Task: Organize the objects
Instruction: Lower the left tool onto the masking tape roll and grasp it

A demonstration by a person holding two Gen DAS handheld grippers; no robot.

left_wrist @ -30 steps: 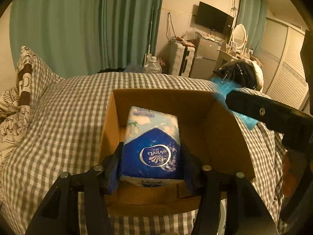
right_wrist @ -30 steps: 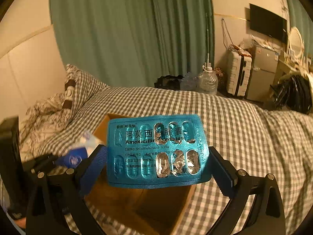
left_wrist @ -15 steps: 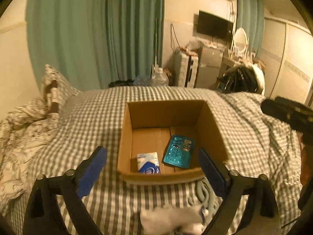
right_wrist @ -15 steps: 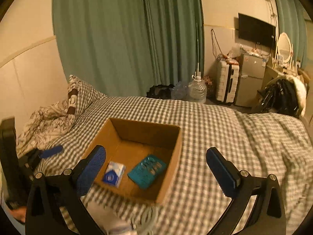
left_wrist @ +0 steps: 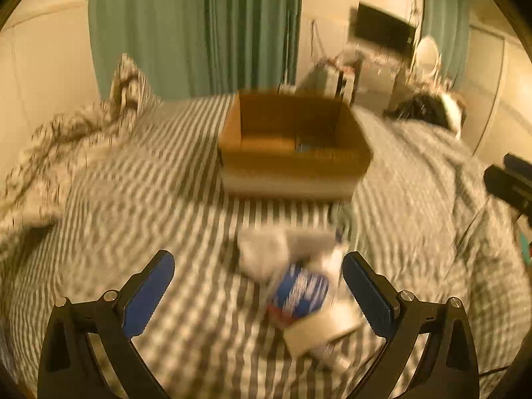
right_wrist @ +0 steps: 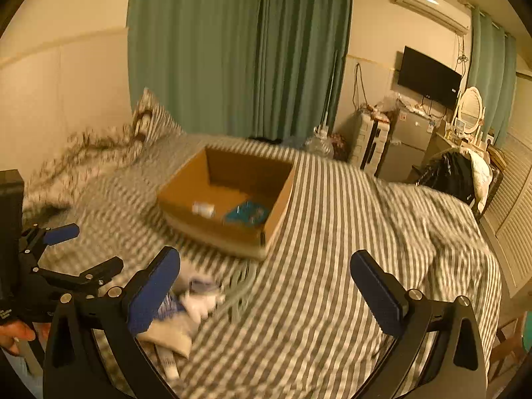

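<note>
An open cardboard box sits on the checked bedcover. A small tissue pack and a teal blister pack lie in it. In the left wrist view the box is farther off, with a bit of teal showing inside. My left gripper is open wide over a blurred pile: a white item, a blue-and-white packet and a beige roll. Nothing is pressed by its pads. My right gripper is open and empty above bare bedcover, right of that pile.
A rumpled patterned quilt and pillow lie at the left by the wall. Green curtains hang behind the bed. A fridge, suitcase and chair with dark clothes stand at the right. A hand holds the left gripper.
The left gripper let go of the tissue pack and the right gripper let go of the blister pack; both now lie in the box. Both grippers drew back from the box, open.
</note>
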